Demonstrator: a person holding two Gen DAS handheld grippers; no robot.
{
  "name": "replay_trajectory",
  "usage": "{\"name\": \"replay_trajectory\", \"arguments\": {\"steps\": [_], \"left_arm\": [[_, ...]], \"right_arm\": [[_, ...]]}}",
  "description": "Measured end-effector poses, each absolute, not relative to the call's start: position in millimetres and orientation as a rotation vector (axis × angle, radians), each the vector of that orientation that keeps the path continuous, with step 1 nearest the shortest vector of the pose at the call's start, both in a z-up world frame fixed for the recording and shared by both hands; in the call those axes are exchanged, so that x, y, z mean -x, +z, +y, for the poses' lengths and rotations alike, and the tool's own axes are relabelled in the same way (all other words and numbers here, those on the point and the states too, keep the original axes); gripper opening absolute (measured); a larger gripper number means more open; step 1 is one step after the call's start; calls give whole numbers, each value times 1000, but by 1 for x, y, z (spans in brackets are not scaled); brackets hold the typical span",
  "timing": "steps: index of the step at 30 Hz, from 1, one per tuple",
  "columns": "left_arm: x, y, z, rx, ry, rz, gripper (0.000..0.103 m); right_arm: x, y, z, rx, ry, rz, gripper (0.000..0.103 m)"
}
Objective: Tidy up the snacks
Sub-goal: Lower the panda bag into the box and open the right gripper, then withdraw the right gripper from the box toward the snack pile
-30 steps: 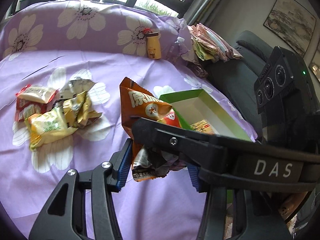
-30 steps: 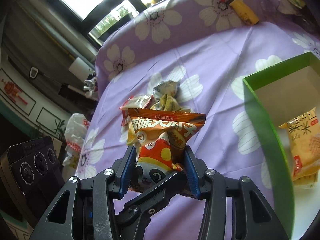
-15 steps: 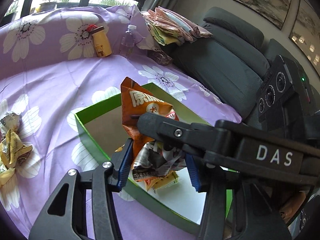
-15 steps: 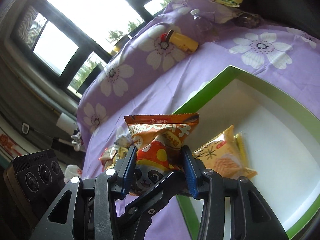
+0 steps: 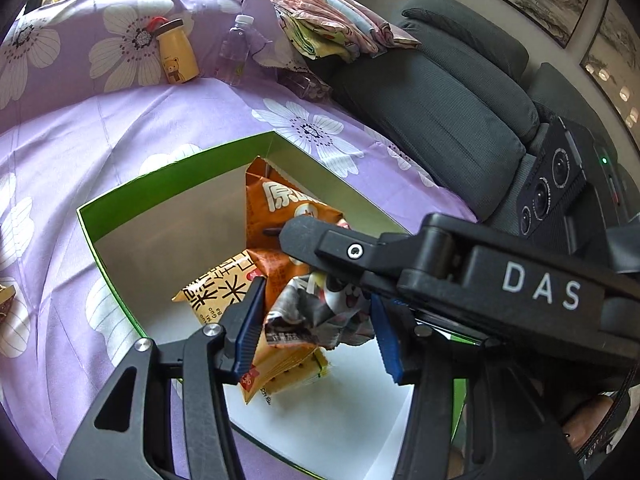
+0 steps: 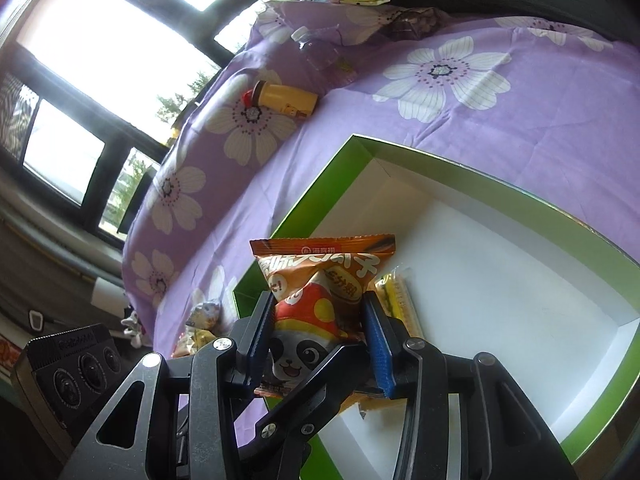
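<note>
- Purple flower-print cloth (image 5: 168,120) covers the surface; a dark grey sofa (image 5: 448,92) stands behind it, and a yellow bear-print bottle (image 5: 176,56) and a small clear plastic bottle (image 5: 234,56) lie toward the far edge.
- Green-walled, white-floored cardboard box (image 6: 500,196) sits open on the cloth, already holding a yellow printed cracker packet (image 5: 224,292).
- Orange foil snack bag with a panda print (image 6: 320,300) is held above the box interior, over the cracker packet — not yet set down.
- Right tongs (image 6: 318,336) pinch the bag across its lower half, blue pads pressed into the foil on both sides.
- Left tongs (image 5: 316,320) bracket the crumpled bottom seam of the same bag; the left pad touches the foil, but firm closure cannot be told from these views.
- Handling judgement: light, air-filled and soft — the foil creases under the pads and looks slick. Contents are likely brittle, so light pressure suffices.
- Best hold, as judged: the flat sealed seam or lower corner, not the puffed middle.
</note>
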State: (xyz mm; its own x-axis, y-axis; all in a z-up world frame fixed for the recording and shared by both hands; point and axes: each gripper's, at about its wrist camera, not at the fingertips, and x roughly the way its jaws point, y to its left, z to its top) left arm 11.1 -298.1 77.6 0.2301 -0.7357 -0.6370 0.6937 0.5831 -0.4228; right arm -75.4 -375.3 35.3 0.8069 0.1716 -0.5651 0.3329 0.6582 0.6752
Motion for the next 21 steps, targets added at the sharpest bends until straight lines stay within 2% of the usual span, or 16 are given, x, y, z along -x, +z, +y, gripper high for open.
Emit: {"name": "replay_trajectory", "arguments": {"steps": [3,8,13,16,21], "left_arm": [[-11,77,-297,65,-992,917,52],[-9,80,-289,62,-967,900,59],[-9,86,-268,86,-941,881,71],[-8,91,-249,111,-921,860,81],[-7,99,-209,130,-838,839,91]], "right_arm": [[77,35,-377,-871,-112,641,46],[80,34,-383,-887,-158,631,46],[87,37,-388,-905,-209,583,46],[89,41,-386,-912,-194,554,56],[85,48,-375,-889,-159,547,71]]}}
